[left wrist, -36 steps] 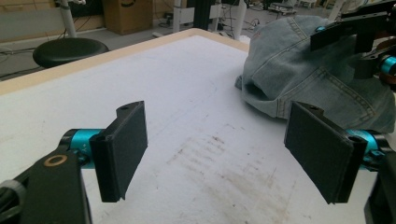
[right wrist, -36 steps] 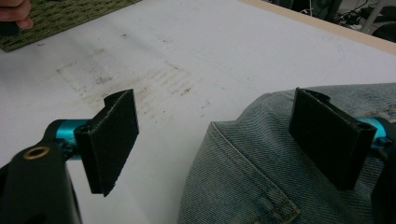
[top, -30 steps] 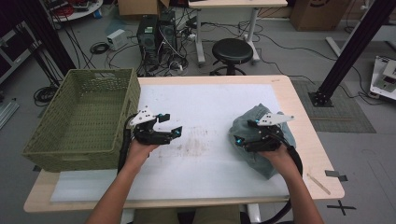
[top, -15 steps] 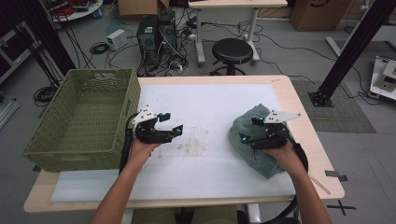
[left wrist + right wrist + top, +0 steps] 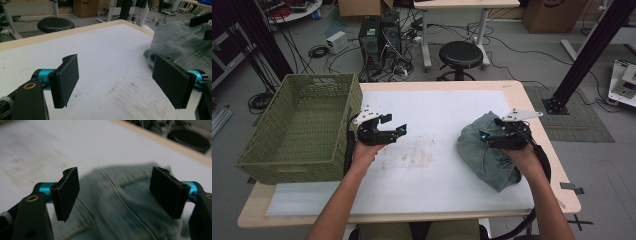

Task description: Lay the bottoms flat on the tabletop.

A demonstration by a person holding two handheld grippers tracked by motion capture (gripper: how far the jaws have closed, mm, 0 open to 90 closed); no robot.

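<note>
1. the jeans (image 5: 489,150) lie crumpled on the white mat (image 5: 437,115), close to the mat's right edge.
2. the right gripper (image 5: 484,136) hangs over the jeans' upper half; its jaws are spread and have just been closing a little, with denim below them but nothing pinched.
3. in the right gripper view the jeans (image 5: 125,207) are blurred, with a seam and a pocket edge just readable.
4. left of the jeans, a wide bare stretch of mat runs to the left gripper (image 5: 399,131), whose jaws are spread on nothing.
5. in the left gripper view the jeans (image 5: 182,42) are cut off by the picture's right side.
6. far left of the jeans, a green basket (image 5: 272,165) overhangs the table (image 5: 522,100) edge.
7. beyond the table stands a black stool (image 5: 460,54).
</note>
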